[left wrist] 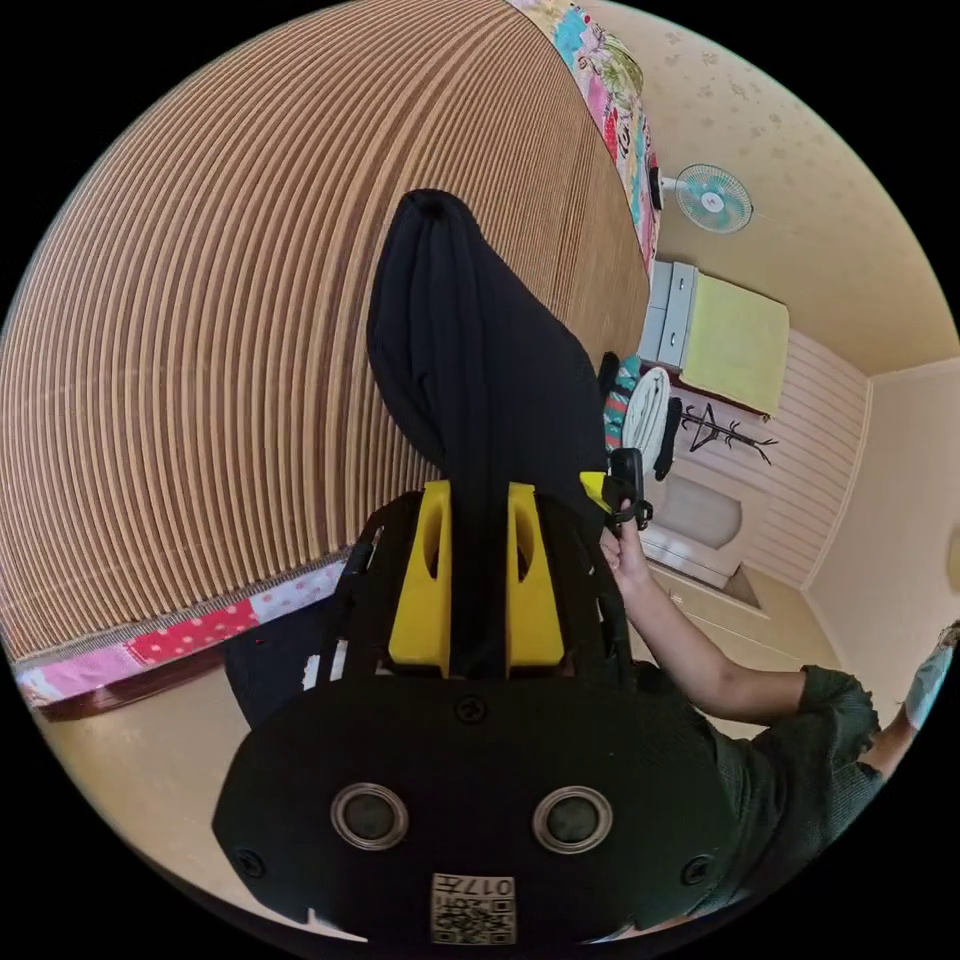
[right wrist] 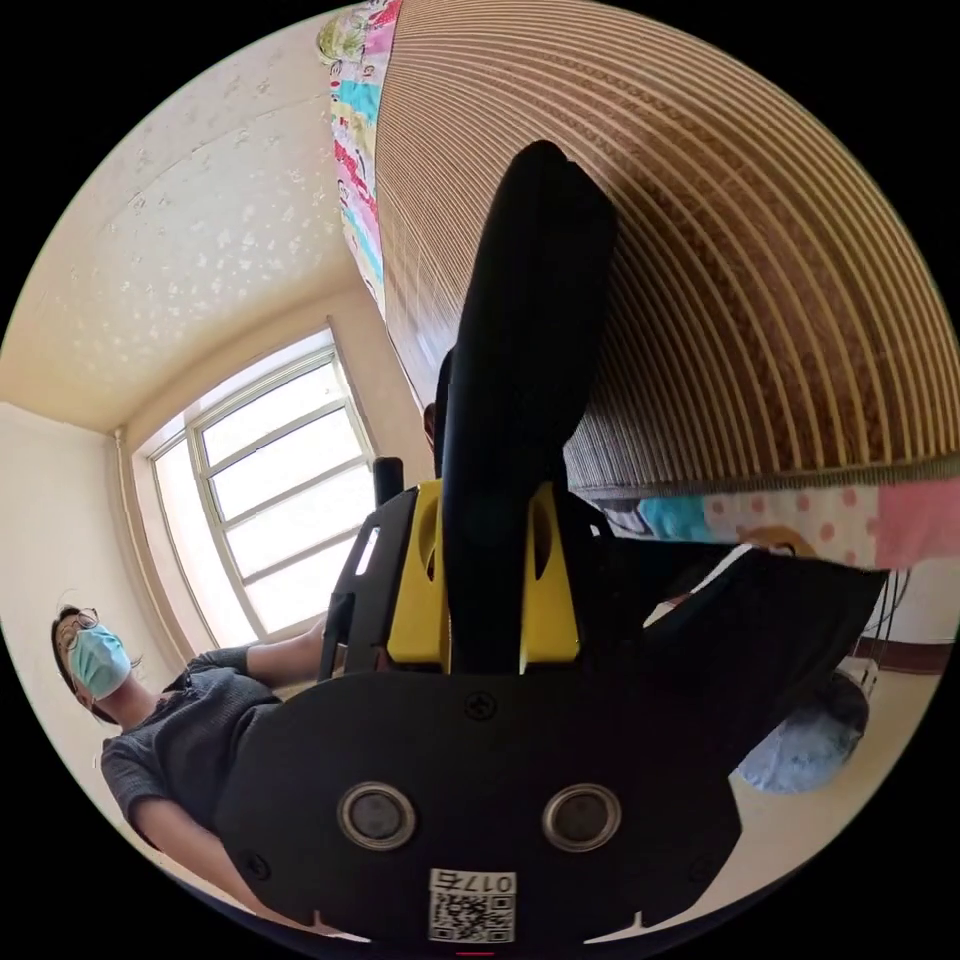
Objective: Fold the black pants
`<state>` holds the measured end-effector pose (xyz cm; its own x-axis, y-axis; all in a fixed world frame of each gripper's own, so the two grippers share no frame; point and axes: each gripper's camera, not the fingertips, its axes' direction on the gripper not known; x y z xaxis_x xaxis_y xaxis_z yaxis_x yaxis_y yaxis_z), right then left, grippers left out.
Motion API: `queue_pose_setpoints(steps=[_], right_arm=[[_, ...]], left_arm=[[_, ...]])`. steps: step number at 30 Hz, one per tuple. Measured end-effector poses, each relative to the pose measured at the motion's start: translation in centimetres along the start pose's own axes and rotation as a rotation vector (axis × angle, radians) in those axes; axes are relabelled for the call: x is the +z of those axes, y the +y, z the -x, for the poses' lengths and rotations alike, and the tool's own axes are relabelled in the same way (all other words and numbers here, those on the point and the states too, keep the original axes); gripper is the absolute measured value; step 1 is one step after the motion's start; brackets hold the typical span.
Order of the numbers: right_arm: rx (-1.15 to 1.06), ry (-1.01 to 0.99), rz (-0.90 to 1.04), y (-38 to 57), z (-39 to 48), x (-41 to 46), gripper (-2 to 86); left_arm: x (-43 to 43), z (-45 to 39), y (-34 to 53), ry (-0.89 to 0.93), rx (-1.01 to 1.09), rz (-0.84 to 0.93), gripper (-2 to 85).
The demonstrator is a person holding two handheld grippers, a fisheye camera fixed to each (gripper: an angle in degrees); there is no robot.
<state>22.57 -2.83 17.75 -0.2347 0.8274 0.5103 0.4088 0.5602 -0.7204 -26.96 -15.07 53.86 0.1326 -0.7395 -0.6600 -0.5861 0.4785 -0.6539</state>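
The left gripper (left wrist: pixel 477 570) is clamped on the black pants (left wrist: pixel 470 350), which hang bunched over the striped bamboo mat (left wrist: pixel 200 350). The right gripper (right wrist: pixel 483 575) pinches another gathered edge. Nothing looks folded yet; spreading them flat comes first, I'd judge.

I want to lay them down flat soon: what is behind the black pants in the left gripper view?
Behind the black pants lies a striped woven mat with a patchwork border. The mat directly behind the cloth is covered.
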Motion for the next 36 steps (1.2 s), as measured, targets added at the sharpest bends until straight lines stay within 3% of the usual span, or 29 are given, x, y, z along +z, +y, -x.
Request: queue_pose_setpoints(steps=[5, 12, 18, 22, 25, 28, 32, 36], right_arm=[[-0.046, 0.088, -0.04, 2.8, 5.4, -10.6, 10.0], [-0.299, 0.225, -0.186, 6.2, 16.9, -33.1, 9.9], [-0.425, 0.407, -0.275, 7.8, 20.9, -48.4, 10.3], [-0.163, 0.618, -0.362, 6.1, 15.4, -53.7, 10.7], [0.19, 0.792, -0.459, 6.9, 9.6, -55.4, 8.5], [0.192, 0.777, -0.623, 11.2, 8.8, -54.7, 4.8], [0.092, 0.519, -0.896, 20.2, 8.6, -52.0, 1.5], [-0.032, 0.191, -0.867, 21.8, 7.0, -45.7, 0.7]], left_arm=[[6.3, -7.6, 1.9, 0.074, 0.045, 0.021, 8.2], [20.1, -28.8, -2.9, 0.19, 0.263, 0.042, 8.1], [34.1, -45.1, -6.4, 0.244, 0.409, 0.054, 8.4], [45.2, -48.6, -8.7, 0.076, 0.336, 0.144, 9.8], [49.2, -47.7, -9.1, -0.01, 0.32, 0.245, 10.0], [46.1, -44.9, -8.9, -0.094, 0.299, 0.234, 9.6], [36.1, -38.0, -8.3, -0.178, 0.213, 0.202, 8.4], [19.5, -27.9, -4.0, -0.338, -0.04, 0.053, 5.2]])
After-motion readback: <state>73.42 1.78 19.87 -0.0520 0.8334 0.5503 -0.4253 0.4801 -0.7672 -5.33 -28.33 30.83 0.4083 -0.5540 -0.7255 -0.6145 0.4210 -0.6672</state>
